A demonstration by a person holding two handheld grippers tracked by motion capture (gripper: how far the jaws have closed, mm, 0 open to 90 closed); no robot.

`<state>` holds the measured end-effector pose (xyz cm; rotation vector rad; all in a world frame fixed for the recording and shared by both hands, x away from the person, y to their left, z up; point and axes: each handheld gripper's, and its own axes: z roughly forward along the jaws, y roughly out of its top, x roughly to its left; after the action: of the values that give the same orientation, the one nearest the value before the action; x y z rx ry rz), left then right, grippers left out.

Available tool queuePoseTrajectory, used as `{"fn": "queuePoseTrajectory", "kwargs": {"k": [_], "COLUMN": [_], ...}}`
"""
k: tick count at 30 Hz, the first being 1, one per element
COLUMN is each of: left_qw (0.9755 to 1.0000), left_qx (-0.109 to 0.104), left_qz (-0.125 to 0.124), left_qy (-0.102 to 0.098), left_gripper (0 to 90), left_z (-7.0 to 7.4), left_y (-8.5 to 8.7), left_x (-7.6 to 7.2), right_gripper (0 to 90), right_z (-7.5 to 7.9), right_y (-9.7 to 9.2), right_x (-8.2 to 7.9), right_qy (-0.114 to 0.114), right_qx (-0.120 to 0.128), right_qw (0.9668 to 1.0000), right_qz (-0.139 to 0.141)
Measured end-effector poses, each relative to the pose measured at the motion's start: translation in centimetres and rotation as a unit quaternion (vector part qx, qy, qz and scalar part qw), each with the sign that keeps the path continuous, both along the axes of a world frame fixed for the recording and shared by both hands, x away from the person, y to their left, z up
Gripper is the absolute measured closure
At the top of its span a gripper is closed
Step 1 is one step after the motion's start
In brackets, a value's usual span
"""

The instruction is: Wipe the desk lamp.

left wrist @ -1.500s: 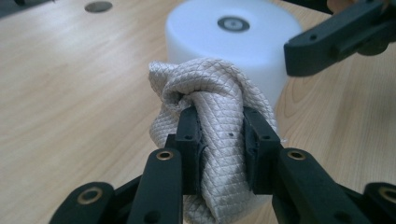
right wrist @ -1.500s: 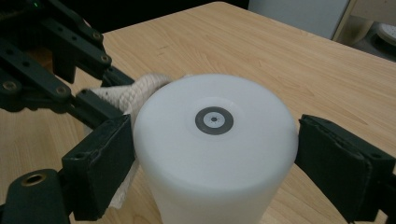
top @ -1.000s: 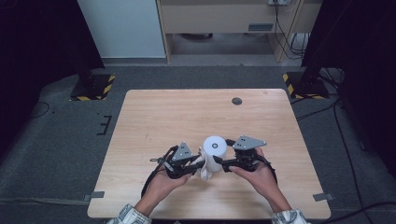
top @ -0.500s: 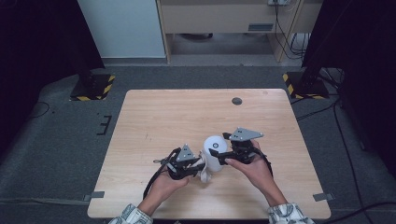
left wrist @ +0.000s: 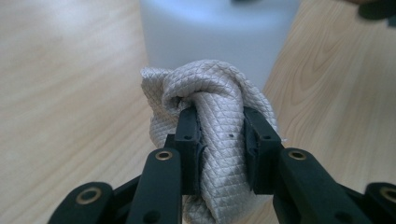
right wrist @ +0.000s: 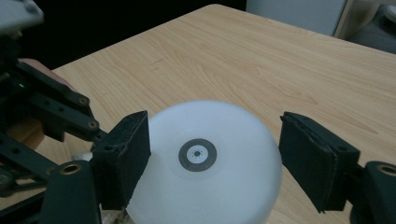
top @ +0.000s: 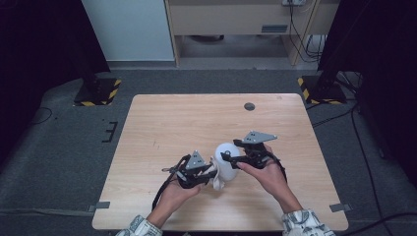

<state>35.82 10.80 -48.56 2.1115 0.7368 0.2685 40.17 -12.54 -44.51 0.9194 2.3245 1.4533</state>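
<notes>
Left hand-held gripper (left wrist: 217, 140) pinches cloth (left wrist: 210, 98) against white container (top: 227, 156), near table's (top: 196, 118) front edge.

Your left gripper (top: 212, 173) sits low with its 2 fingers (left wrist: 189, 135) clamped tight. Your right gripper (top: 227, 156) is held higher, tilted downward, its fingers (right wrist: 126, 154) spread apart and just closing inward. Your forearms angle toward each other.
</notes>
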Motion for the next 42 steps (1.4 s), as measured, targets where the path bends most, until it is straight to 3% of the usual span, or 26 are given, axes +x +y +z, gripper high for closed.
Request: {"fn": "queuePoseTrajectory", "kwargs": {"k": [2,8,10,16,18,20,25,27,30,33,35,38,42], "left_qw": [1.0000,0.9993,0.9992,0.9998,0.9998,0.9999,0.9990,0.9988,0.9995,0.9999,0.9994,0.9993,0.9999], "left_qx": [0.000,-0.028,-0.032,0.012,0.012,0.005,-0.043,-0.043,-0.030,0.008,0.022,0.026,-0.009], "left_qz": [0.000,0.001,0.004,0.007,0.007,0.006,-0.003,-0.006,-0.006,-0.001,0.003,0.004,-0.003], "left_qy": [-0.004,-0.025,-0.023,0.012,0.016,0.013,-0.013,-0.021,-0.010,0.011,0.025,0.026,0.011], "left_gripper": [69.7,69.6,69.6,69.6,69.6,69.7,69.7,69.7,69.7,69.7,69.7,69.7,69.8], "left_z": [0.4,2.7,2.4,-0.7,-0.9,-0.5,2.5,2.9,1.8,-0.4,-1.5,-1.8,0.2], "left_y": [0.0,0.0,0.0,-0.6,-0.6,-0.6,-0.6,-0.7,-0.9,-1.1,-1.2,-1.4,-1.4], "left_x": [-0.1,-0.8,-0.8,-0.2,-0.1,-0.3,-1.4,-1.7,-1.4,-0.9,-0.6,-0.6,-1.4], "right_gripper": [27.0,27.2,27.2,27.2,27.1,27.1,27.2,27.2,27.2,27.2,27.2,27.2,27.2], "right_z": [0.2,0.5,0.5,0.5,0.5,0.4,0.4,0.4,0.4,0.4,0.4,0.4,0.4], "right_y": [0.0,0.1,0.1,0.1,0.1,0.1,0.1,0.1,0.1,0.1,0.1,0.1,0.1], "right_x": [0.0,0.1,0.1,0.1,0.1,0.1,0.1,0.1,0.0,0.0,0.0,0.0,0.1], "right_qy": [0.002,0.005,0.005,0.006,0.005,0.005,0.004,0.004,0.003,0.001,0.000,0.001,0.001], "right_qx": [-0.006,-0.019,-0.019,-0.018,-0.018,-0.018,-0.018,-0.017,-0.018,-0.017,-0.018,-0.017,-0.014], "right_qw": [1.0000,0.9998,0.9998,0.9998,0.9998,0.9998,0.9998,0.9998,0.9998,0.9999,0.9998,0.9999,0.9999], "right_qz": [0.000,0.003,0.003,0.002,0.001,0.002,0.002,0.002,0.002,0.000,0.000,0.001,0.003]}}
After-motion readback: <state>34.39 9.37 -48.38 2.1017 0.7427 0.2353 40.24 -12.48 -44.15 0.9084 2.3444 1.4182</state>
